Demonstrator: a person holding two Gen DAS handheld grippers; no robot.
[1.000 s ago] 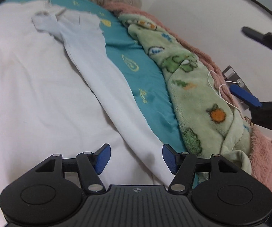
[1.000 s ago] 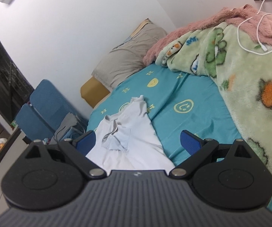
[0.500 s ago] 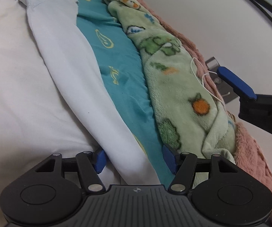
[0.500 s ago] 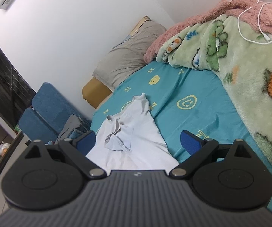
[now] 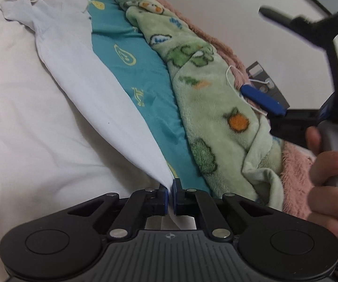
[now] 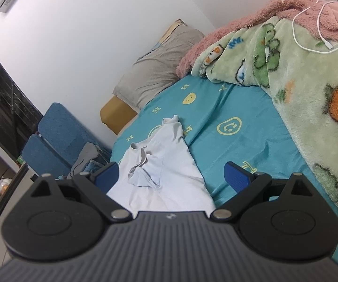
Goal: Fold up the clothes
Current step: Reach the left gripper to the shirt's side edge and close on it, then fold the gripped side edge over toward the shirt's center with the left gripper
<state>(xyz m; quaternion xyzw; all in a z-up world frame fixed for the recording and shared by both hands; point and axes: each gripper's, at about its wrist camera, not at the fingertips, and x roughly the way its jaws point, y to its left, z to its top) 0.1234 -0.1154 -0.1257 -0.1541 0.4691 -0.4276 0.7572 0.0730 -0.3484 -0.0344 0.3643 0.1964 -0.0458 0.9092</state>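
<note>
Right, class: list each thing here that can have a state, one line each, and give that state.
left gripper: shut on the white shirt's edge
right gripper: open, nothing between its pads
white shirt: spread out, partly folded, on the teal bedsheet
green fleece blanket: bunched along the bed's far side
white charging cable: lying loose on the blankets; far end out of frame
</note>
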